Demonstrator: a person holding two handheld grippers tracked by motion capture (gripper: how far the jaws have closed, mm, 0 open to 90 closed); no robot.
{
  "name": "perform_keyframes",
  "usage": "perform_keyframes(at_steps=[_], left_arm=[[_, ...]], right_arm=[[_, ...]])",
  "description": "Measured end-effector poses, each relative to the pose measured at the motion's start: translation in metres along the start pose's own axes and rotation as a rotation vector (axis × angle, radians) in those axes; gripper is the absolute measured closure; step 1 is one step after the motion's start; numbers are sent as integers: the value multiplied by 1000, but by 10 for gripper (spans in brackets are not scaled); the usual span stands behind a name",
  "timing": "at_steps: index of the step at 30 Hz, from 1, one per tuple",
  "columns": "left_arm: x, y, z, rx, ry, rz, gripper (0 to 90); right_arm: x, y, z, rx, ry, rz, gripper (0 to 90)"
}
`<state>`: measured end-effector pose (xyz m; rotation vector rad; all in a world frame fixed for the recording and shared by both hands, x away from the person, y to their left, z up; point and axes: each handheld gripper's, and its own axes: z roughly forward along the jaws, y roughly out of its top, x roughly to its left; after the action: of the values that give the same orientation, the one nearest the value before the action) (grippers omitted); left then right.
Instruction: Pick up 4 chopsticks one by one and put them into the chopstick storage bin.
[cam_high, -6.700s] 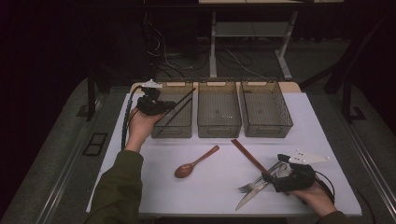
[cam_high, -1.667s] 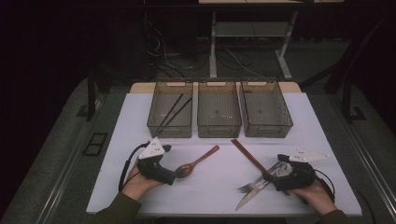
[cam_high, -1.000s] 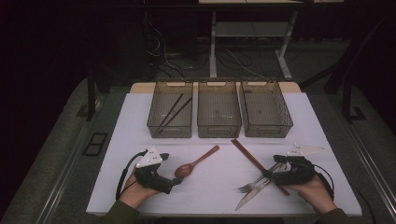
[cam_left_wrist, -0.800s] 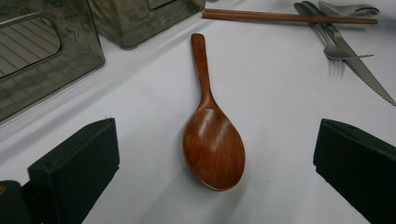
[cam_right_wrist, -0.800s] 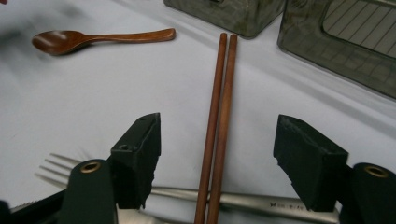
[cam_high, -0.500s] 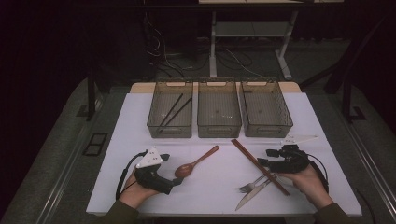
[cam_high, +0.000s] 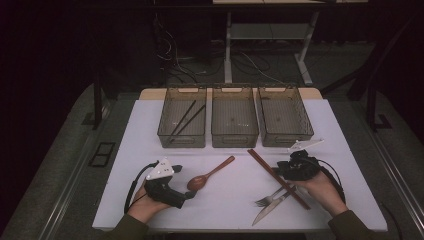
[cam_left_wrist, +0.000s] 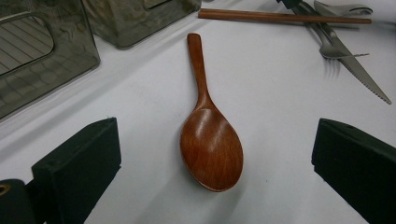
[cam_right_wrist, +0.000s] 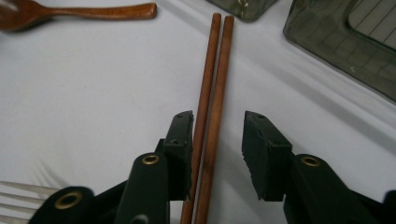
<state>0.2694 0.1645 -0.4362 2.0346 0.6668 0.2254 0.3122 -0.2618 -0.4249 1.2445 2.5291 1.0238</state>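
starting nearest the person's edge of the white table (cam_high: 350, 130): the left gripper (cam_high: 187, 196) rests low on the mat with its jaws spread wide, nothing pinched. the wooden spoon (cam_left_wrist: 211, 140) lies flat between them, bowl toward the gripper and touching neither pad, handle pointing away toward the trays. bare white mat on both sides of the bowl, so lots of room there.

right of the spoon, the right gripper (cam_right_wrist: 217, 140) sits over the near half of the pair of brown chopsticks (cam_right_wrist: 212, 88). its jaws have just been closing and the sticks run between them. the left pad looks right against the sticks, the right pad has a visible gap, so it's straddling them, not pinching yet. the two sticks lie side by side, touching along their length, far tips just short of the trays.

just on the person's side of that gripper, a fork (cam_high: 270, 196) and a serrated knife (cam_high: 272, 207) lie together, crossing under the chopsticks' near end. tight spot there.

farther from the spoon, three clear trays (cam_high: 235, 137) stand in a row near the far edge, walls nearly touching. the left tray (cam_high: 172, 137) holds two dark chopsticks (cam_high: 186, 120) lying diagonal. open strip of mat between the spoon handle and the tray fronts.
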Motion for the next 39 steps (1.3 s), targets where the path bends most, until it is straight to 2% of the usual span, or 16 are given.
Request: perform_keyframes(at_steps=[7, 13, 25, 39], left_arm=[[0, 0, 0, 1, -2, 0, 7], [0, -1, 0, 2, -5, -2, 7], [0, 0, 0, 4, -8, 1, 7], [0, 0, 0, 7, -11, 3, 7]], right_arm=[[-1, -2, 4, 46, -4, 1, 728], [-2, -3, 3, 52, 14, 6, 784], [-1, -4, 7, 76, 18, -2, 818], [0, -7, 12, 92, 19, 11, 811]])
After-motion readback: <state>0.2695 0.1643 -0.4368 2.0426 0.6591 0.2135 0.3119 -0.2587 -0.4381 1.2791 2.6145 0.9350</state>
